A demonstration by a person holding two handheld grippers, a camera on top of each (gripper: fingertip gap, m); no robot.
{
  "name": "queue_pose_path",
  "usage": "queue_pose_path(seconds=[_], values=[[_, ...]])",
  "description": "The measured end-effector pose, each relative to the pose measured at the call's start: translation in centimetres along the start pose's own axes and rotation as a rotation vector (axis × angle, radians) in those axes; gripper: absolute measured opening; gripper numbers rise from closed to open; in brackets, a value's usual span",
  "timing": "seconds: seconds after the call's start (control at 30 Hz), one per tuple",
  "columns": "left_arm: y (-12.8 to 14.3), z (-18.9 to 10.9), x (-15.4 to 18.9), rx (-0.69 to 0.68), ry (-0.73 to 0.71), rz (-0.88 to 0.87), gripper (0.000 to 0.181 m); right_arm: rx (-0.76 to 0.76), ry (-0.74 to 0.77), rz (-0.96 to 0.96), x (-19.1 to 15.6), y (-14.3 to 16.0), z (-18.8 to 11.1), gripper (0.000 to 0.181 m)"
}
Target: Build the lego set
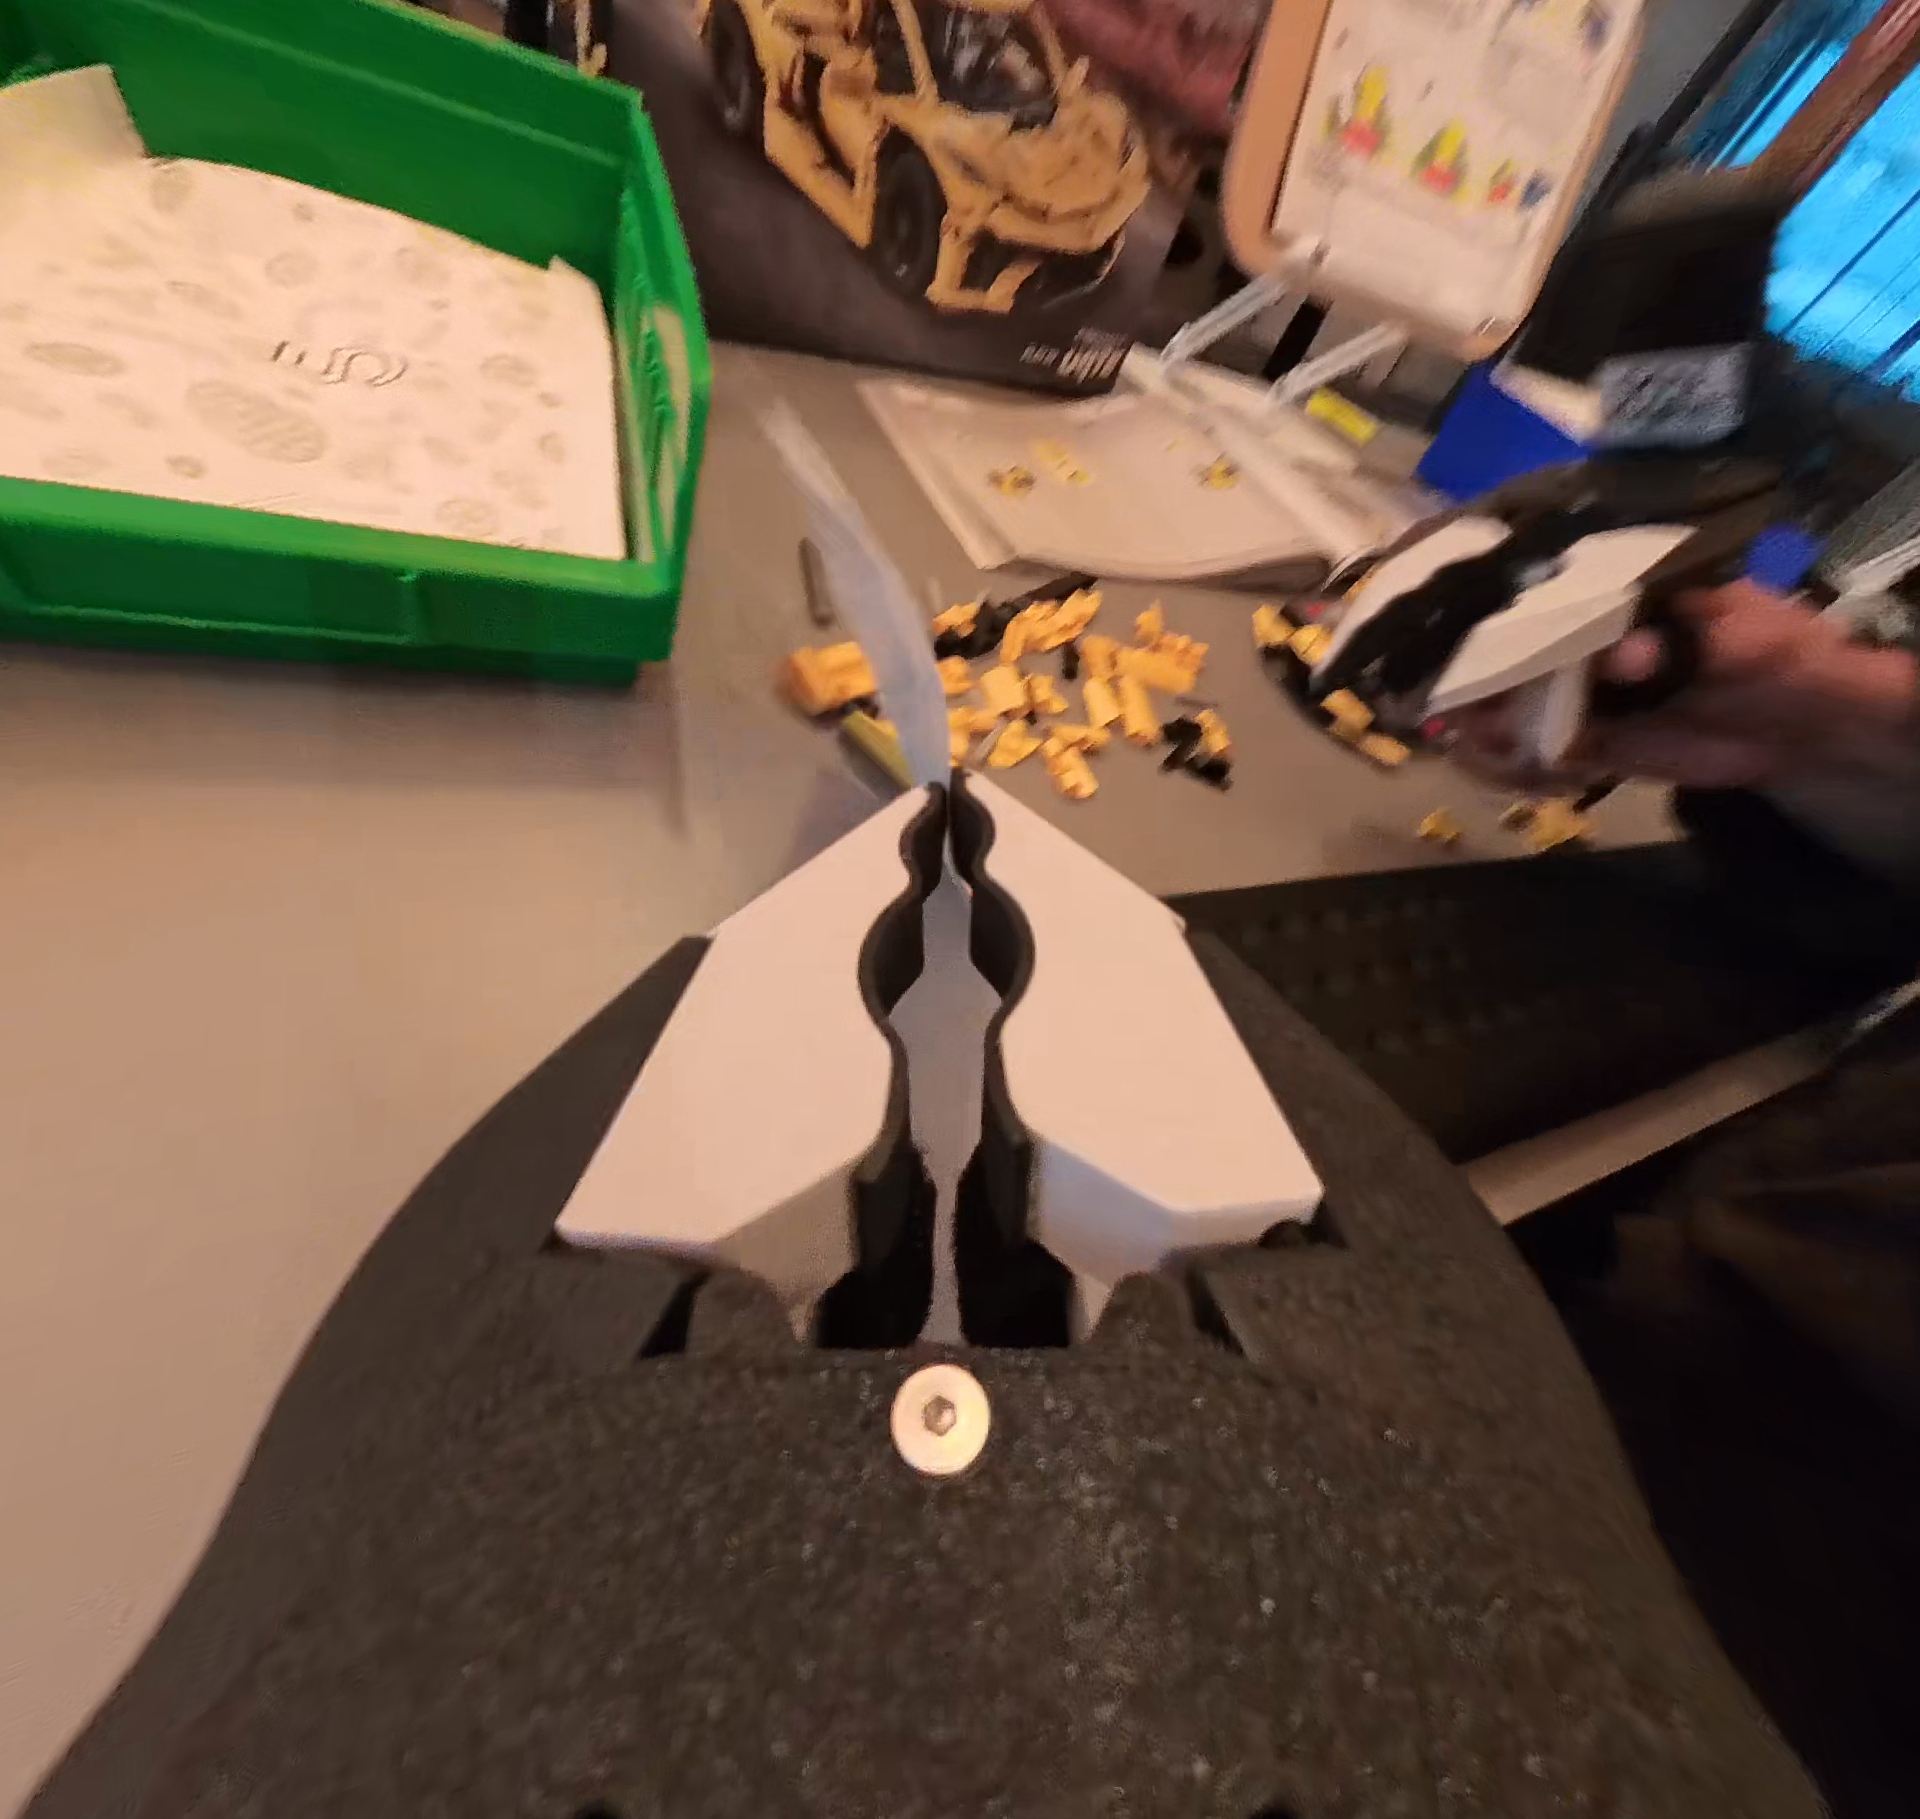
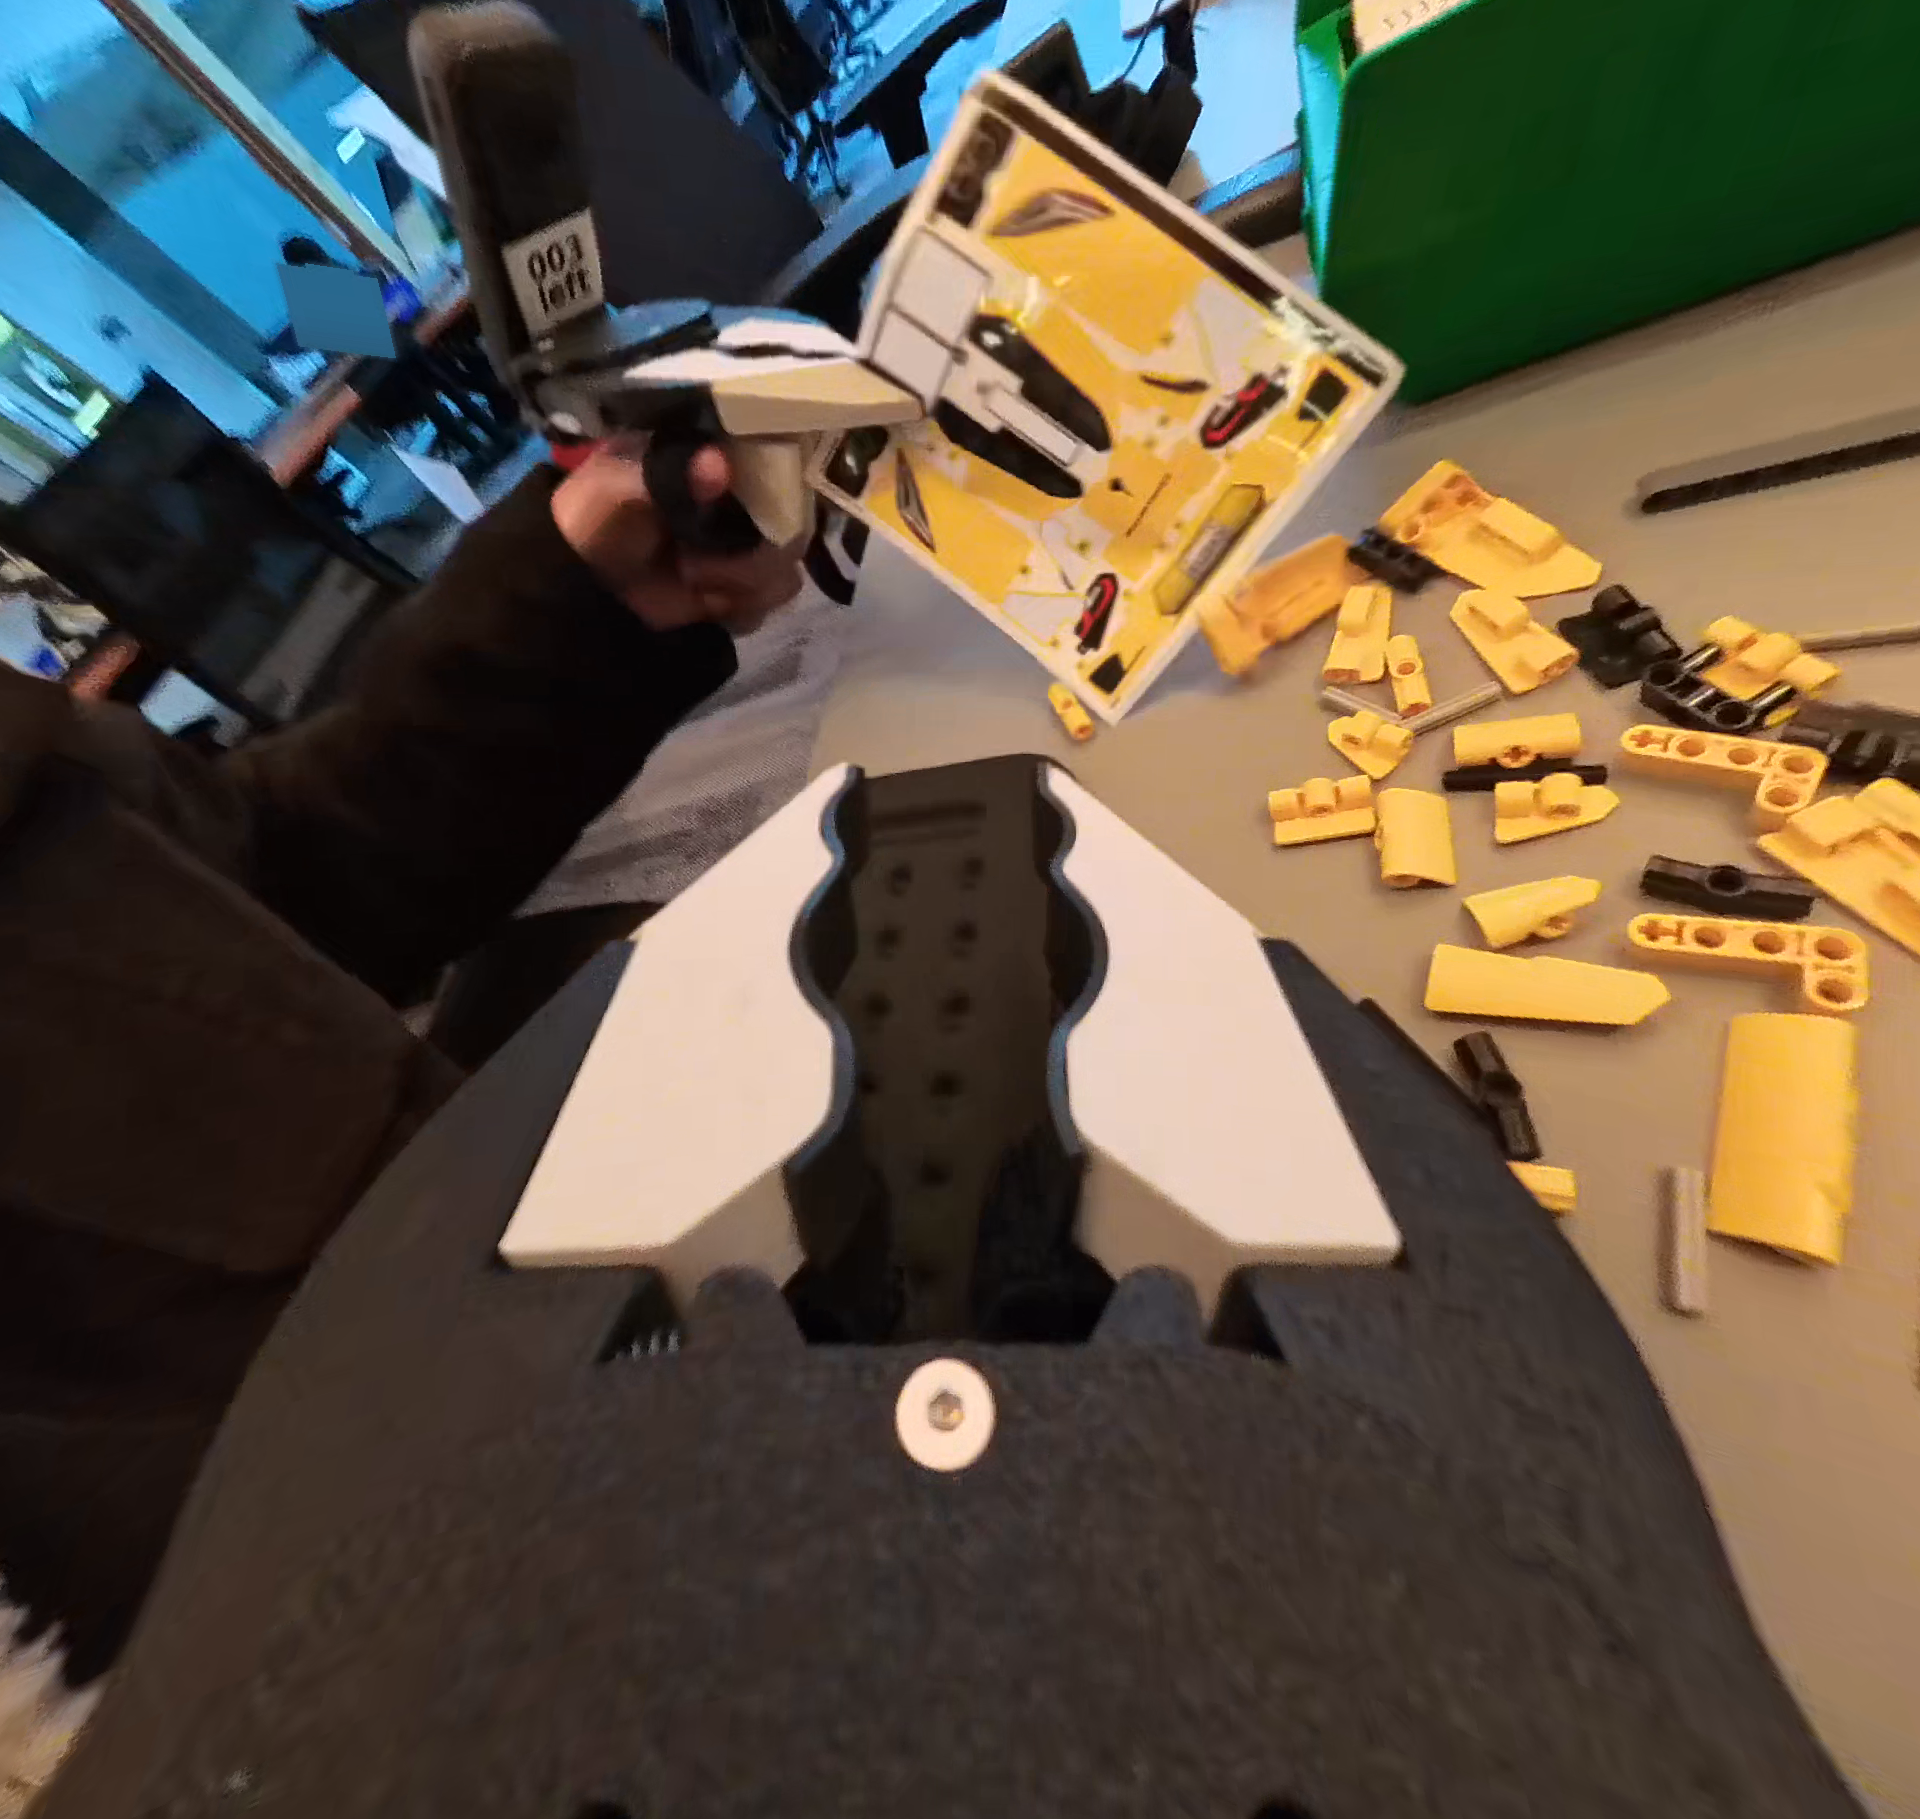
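Note:
My left gripper (image 1: 948,795) is shut on the edge of a sticker sheet (image 1: 883,606), which shows edge-on as a thin pale strip rising from the fingertips. The right wrist view shows the same gripper (image 2: 883,387) holding the sheet (image 2: 1122,398), yellow, white and black, tilted above the table. My right gripper (image 2: 948,782) is shut on a flat black piece with holes (image 2: 935,938) that fills the gap between its pads. It also shows at the right of the left wrist view (image 1: 1351,668). Several loose yellow and black pieces (image 2: 1538,761) lie on the grey table (image 1: 312,886).
A green bin (image 1: 312,564) with white paper stands at the left; it also shows in the right wrist view (image 2: 1558,211). The set's box (image 1: 935,107), an open booklet (image 1: 1122,491) and a propped instruction sheet (image 1: 1455,107) stand behind the pieces. A black chair (image 1: 1507,990) is at the table's edge.

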State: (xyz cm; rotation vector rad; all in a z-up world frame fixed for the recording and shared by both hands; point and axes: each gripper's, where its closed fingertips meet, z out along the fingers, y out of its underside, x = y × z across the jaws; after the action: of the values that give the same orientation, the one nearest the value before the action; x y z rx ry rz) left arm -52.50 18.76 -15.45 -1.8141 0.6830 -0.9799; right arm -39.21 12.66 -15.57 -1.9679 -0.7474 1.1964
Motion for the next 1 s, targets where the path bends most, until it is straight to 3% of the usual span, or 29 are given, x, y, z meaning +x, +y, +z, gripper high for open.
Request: queue_pose_path(seconds=[0.23,0.47,0.63,0.7,0.8,0.93,1.0], values=[[-5.3,-2.3,1.6,0.311,0.029,-0.161,0.000,0.139,-0.018,0.130,0.8,-1.5,-1.9,0.033],[-8.5,-3.8,2.4,0.486,0.051,-0.239,0.000,0.150,-0.034,0.085,0.0,-1.8,-2.8,0.033],[-10.2,-0.9,6.6,0.582,0.253,-0.359,0.000,0.248,-0.040,0.103,-0.4,-3.2,-5.3,0.034],[-10.3,0.5,6.7,0.603,0.189,-0.339,0.000,0.245,-0.036,0.091,-0.6,-3.0,-6.6,0.034],[-10.9,-0.8,3.2,0.648,0.041,-0.342,0.000,0.085,0.121,-0.037,0.6,-0.6,-8.1,0.034],[-10.4,-3.1,-0.5,0.590,-0.083,-0.308,0.000,-0.348,0.494,-0.248,5.3,4.3,-11.4,0.038],[-10.4,-4.0,-1.0,0.586,-0.105,-0.288,0.000,-0.474,0.555,-0.261,6.1,5.8,-12.6,0.044]])
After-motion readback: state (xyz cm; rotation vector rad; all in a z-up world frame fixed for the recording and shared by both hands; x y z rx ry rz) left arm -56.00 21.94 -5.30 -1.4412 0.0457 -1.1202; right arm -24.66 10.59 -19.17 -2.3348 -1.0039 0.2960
